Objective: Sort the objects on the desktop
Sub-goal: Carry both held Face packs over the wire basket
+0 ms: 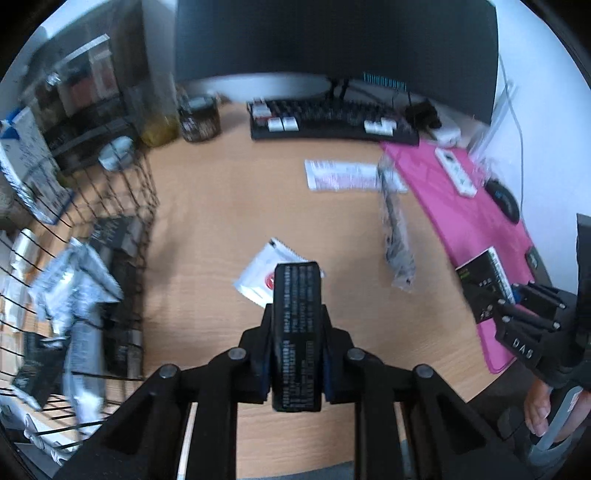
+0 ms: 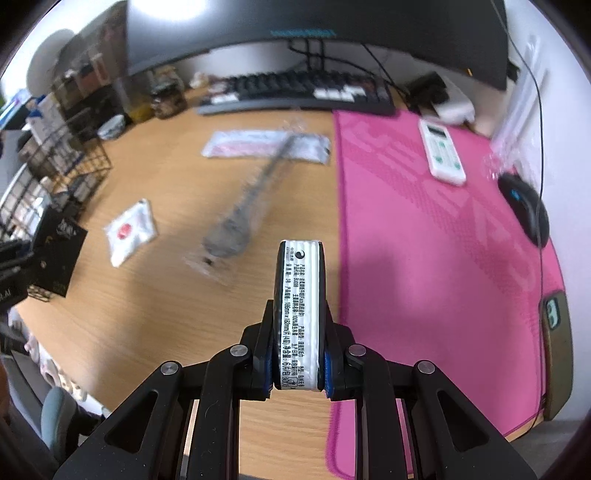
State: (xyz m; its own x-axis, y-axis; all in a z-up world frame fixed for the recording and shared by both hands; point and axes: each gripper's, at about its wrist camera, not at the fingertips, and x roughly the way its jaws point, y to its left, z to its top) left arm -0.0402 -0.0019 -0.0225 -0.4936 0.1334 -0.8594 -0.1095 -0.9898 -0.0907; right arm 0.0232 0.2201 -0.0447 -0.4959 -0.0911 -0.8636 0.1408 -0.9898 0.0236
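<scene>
Here the left gripper (image 1: 295, 321) has its jaws closed on a black packet (image 1: 296, 332), held edge-on with white print running along its side, above the wooden table (image 1: 221, 206). Just beyond it lies a white sachet (image 1: 264, 275) with a red mark, flat on the table. Further out a long clear-wrapped utensil (image 1: 395, 229), too blurred to name surely but perhaps a spoon, lies with its far end over a white-and-pink sachet (image 1: 343, 175). To the left stands a black wire basket (image 1: 122, 221) holding silvery and dark packets.

The right gripper (image 2: 300, 325) has its jaws clamped on a white tissue pack (image 2: 301, 314) with black edges, also held edge-on, over the boundary between the bare table and a pink mat (image 2: 443, 258). On the mat rest a white remote (image 2: 441, 155) and, near its right edge, a black mouse (image 2: 526, 210); a phone (image 2: 556, 354) lies just off that edge. A black keyboard (image 2: 303, 92) sits at the back beneath a monitor (image 2: 314, 22).
</scene>
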